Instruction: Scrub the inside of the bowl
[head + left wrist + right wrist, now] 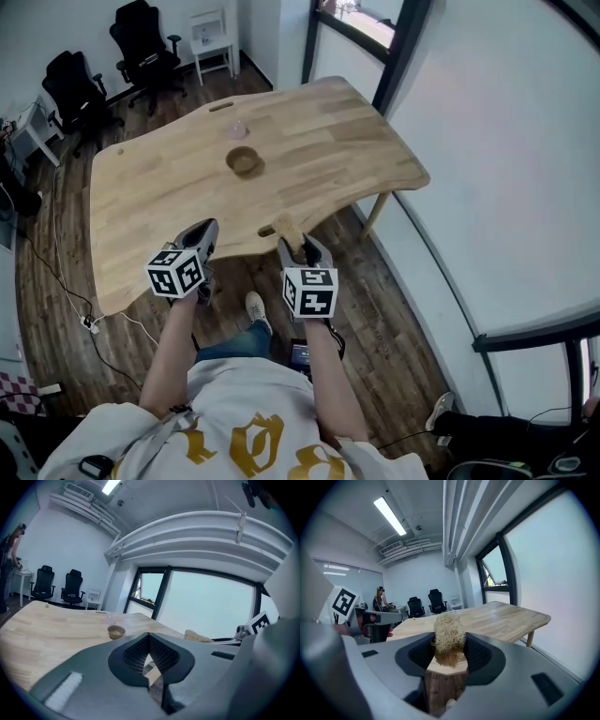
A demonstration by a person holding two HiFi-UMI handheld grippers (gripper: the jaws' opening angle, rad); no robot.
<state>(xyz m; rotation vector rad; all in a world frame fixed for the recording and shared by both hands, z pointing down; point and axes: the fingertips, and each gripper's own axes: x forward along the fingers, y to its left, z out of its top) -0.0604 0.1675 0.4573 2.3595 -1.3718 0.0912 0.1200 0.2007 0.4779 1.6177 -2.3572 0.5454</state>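
Head view has both grippers hanging at the near, wavy edge of the pale plank-jointed wooden table (328,141), with dark plank floor (375,309) beneath them. A broad bare stretch of wood lies between them and the small round brown bowl (243,161), which sits upright well in from every edge. The left gripper (149,637) has its dark ribbed jaws pinched tip to tip on nothing, while the right gripper (298,246) clamps a coarse, straw-coloured fibrous scrubber (449,637) that bulges up above the jaws
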